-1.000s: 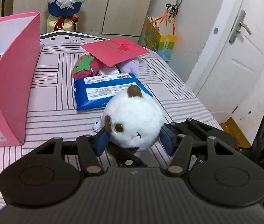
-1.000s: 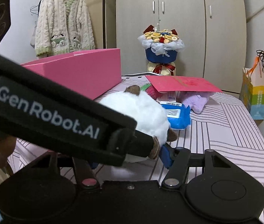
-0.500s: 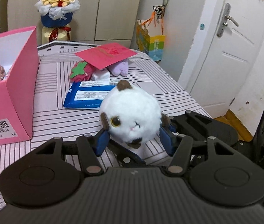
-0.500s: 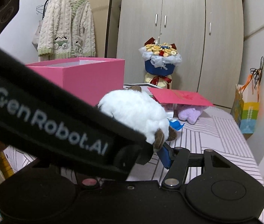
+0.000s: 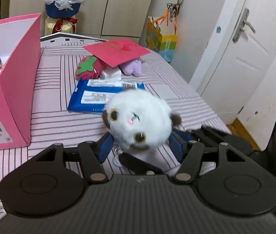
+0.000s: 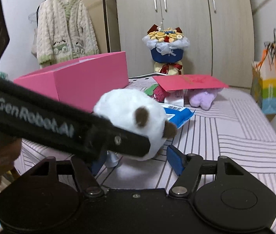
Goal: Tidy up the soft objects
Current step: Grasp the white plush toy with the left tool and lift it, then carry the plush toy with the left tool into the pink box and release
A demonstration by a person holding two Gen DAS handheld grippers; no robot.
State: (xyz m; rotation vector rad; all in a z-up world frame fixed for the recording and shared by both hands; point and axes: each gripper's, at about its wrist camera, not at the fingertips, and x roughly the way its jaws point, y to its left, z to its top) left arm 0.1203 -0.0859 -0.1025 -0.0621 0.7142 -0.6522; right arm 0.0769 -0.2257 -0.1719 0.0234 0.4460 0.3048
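A round white plush toy (image 5: 140,120) with brown ears is seen between the blue pads of the left tongs (image 5: 141,146), above the striped desk (image 5: 56,120). The jaws of the left tongs have just been opening; whether the pads press on the toy cannot be told, since it is blurred. The right tongs (image 6: 136,160) have also just been opening and are spread, with the toy above them and apart from the right pad. A pink box (image 5: 19,81) is set at the left. A blue packet (image 5: 91,99), a strawberry plush (image 5: 88,69), a purple plush (image 5: 133,68) and a red card (image 5: 118,50) are found farther back.
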